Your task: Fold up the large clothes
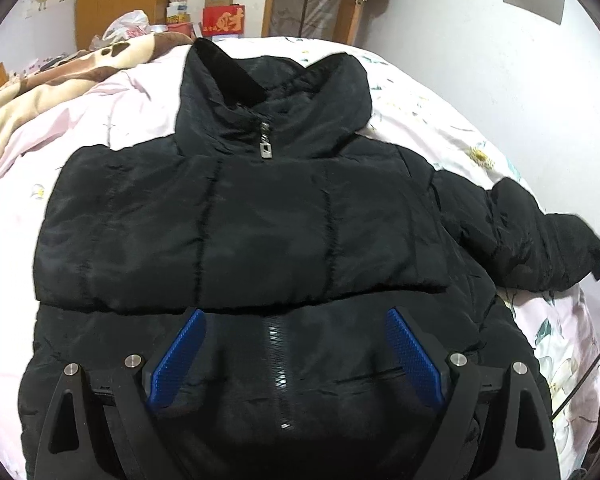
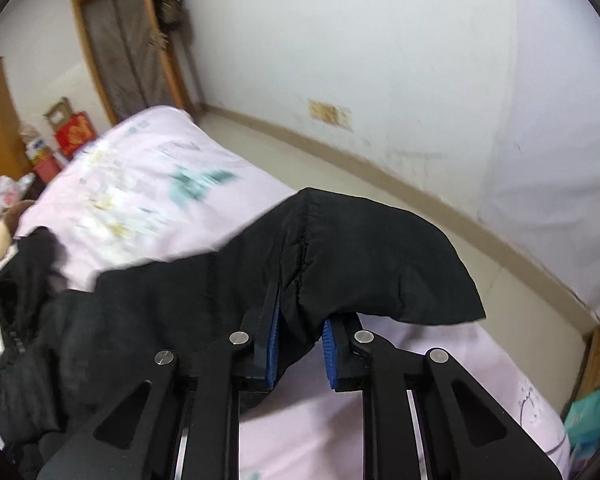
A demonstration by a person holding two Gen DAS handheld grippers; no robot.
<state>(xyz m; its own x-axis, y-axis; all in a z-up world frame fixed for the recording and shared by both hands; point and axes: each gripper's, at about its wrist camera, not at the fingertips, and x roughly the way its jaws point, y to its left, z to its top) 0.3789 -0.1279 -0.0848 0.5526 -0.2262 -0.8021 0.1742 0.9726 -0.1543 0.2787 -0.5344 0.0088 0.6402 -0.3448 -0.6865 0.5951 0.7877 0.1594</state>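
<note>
The jacket [image 1: 260, 216] looked soft, bulky, slippery; cuffs suit gripping. The right gripper [image 2: 300, 340] pinched its sleeve [image 2: 360, 264]; the left gripper [image 1: 296, 352] gaped, empty.

Jacket: a black padded zip-front jacket [image 1: 260, 224] was laid front-up on the pink floral bedsheet [image 1: 428, 108], collar at the far end, hem nearest the left wrist camera.
Folded sleeve: one sleeve was laid across the chest, below the collar.
Other sleeve: the black padded sleeve [image 2: 340, 256] was stretched out to the jacket's right.
Left gripper [image 1: 296, 356]: it was held above the lower front, one pad on either side of the zip.
Right gripper [image 2: 300, 344]: it was placed around the outstretched sleeve near the cuff.
Blanket: a brown and cream patterned blanket [image 1: 40, 88] was bunched at the bed's far left.
Boxes: a red cardboard box [image 1: 224, 22] was set behind the bed.
</note>
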